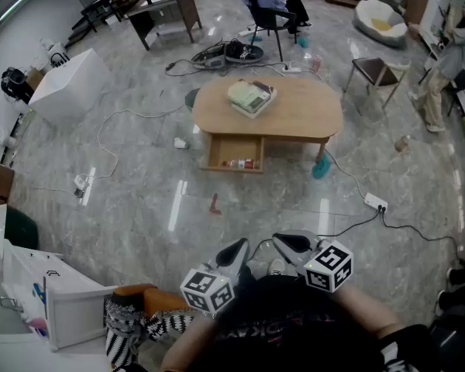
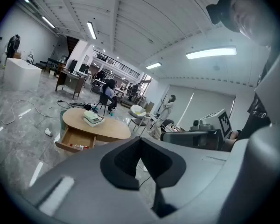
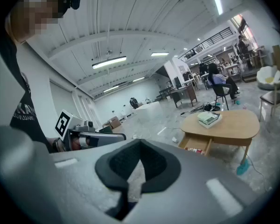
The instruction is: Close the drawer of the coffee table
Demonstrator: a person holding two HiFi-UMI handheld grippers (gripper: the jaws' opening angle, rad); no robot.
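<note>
The drawer (image 1: 234, 153) hangs open on the near side of the coffee table (image 1: 294, 107), well away from the left gripper (image 1: 234, 252) and right gripper (image 1: 289, 245), both pinched together empty, so it seems best to step close and push its front squarely

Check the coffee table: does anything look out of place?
Yes. The drawer of the coffee table stands pulled out, with small items lying inside it. A power strip also lies loose on the floor nearby.
</note>
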